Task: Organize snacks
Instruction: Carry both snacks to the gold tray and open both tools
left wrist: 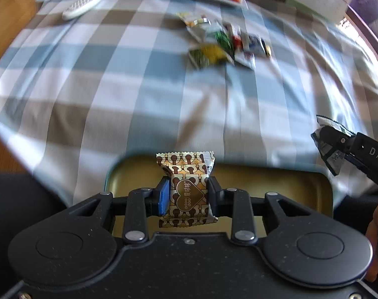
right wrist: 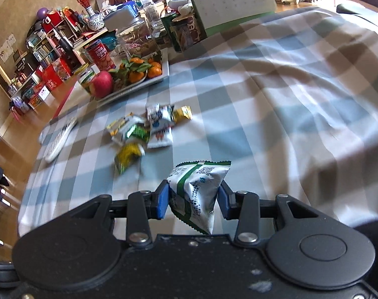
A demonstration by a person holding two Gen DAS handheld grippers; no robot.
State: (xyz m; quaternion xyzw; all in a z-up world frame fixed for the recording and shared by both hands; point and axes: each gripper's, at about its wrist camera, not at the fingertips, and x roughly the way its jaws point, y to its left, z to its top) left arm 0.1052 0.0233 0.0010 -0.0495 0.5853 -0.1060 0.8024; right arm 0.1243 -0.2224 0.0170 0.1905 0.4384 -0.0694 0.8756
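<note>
Home: cluttered shelves [right wrist: 47,47], fruit tray [right wrist: 139,79]

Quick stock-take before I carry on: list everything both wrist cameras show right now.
gold-brown snack packet: one, clamped in the left gripper, above the tin
tin tray: one, gold inside, near table edge
white-green snack packet: one, clamped in the right gripper
loose snack packets: a small pile, mixed colours, mid-table; blur hides the count
remote control: one, white, left table edge
fruit tray: one, white, far side, with an apple and oranges
desk calendar: one, white-green, far end
checked tablecloth: one, blue, grey, white
left gripper: black, blue pads
right gripper: black, blue pads
</note>
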